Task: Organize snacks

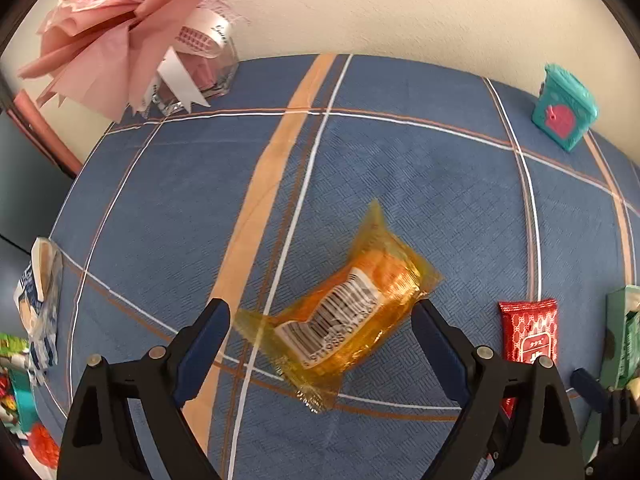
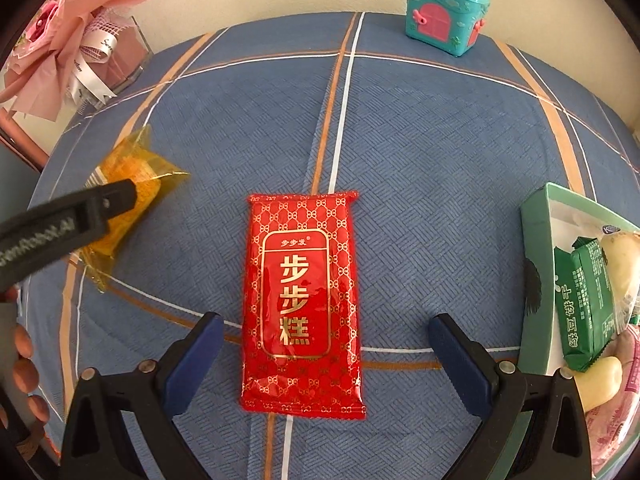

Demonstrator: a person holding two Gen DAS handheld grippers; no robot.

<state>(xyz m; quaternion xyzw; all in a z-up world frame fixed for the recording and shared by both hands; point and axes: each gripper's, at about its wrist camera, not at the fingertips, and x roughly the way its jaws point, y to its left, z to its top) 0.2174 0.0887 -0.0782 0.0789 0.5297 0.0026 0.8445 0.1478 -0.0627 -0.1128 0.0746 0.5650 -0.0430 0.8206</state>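
Both grippers are hovering wide over separate snacks on the blue checked tablecloth (image 2: 440, 160).
Left gripper (image 1: 320, 320) is straddling the orange packet (image 1: 344, 316); right gripper (image 2: 326, 340) is bracketing the red cake pouch (image 2: 304, 300); each should be squeezing across the narrow middle, not the crinkly seals.

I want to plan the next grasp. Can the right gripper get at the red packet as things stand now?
Probably yes. The right gripper is open, its fingers on either side of the red packet, which lies flat and alone on the tablecloth. Nothing blocks the way.

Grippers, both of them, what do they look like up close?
Each gripper, left and right, has two black angular plastic arms with round silver rivets and dark blue pads on the inner faces. The right wrist view shows pale lettering along the left gripper's side. No cables show.
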